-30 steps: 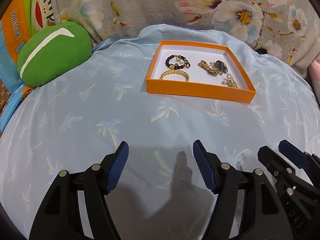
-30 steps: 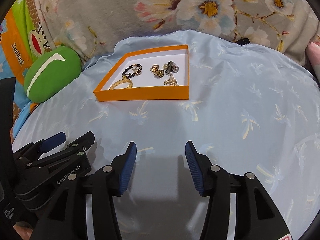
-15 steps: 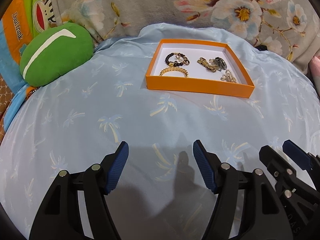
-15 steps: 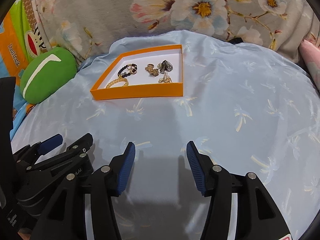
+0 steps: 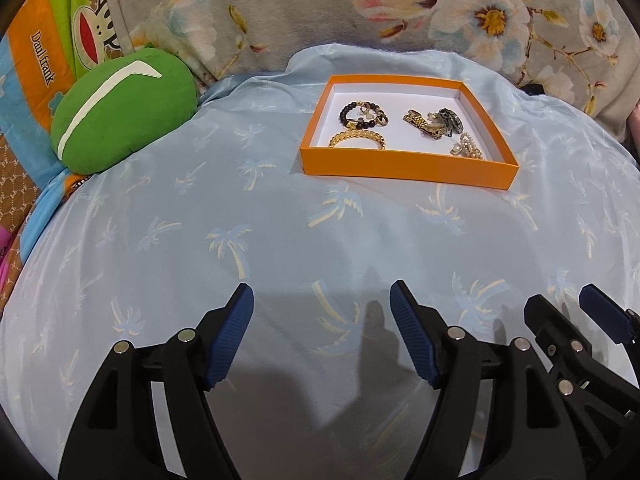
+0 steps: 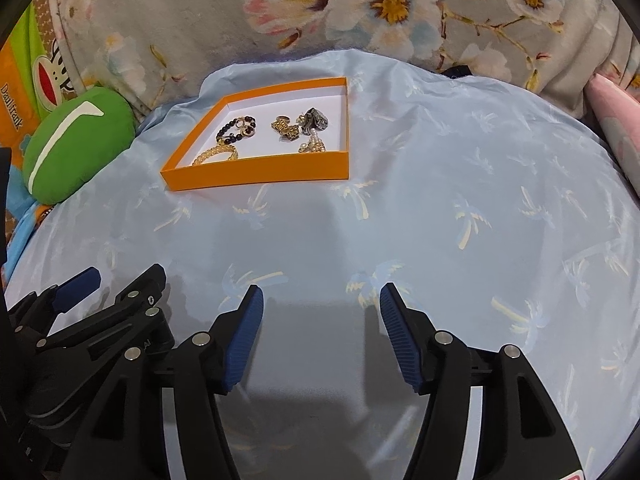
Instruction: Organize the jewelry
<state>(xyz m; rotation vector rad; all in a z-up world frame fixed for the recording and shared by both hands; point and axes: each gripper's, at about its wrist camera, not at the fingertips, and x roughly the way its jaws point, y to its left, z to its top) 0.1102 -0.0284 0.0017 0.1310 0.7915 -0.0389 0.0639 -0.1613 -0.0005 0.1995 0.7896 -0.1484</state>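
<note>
An orange box with a white inside lies on the light blue palm-print cloth. In it lie a dark bead bracelet, a gold chain bracelet, a gold and dark tangle and a pearl piece. The box also shows in the right wrist view. My left gripper is open and empty, well short of the box. My right gripper is open and empty, to the right of the left one.
A green plush cushion lies left of the box. A flowered grey blanket rises behind it. A colourful cartoon cloth is at far left. A pink pillow sits at far right.
Both grippers have drawn back a little from the box, which now looks smaller and higher in the views. Both jaws stay open and empty.
</note>
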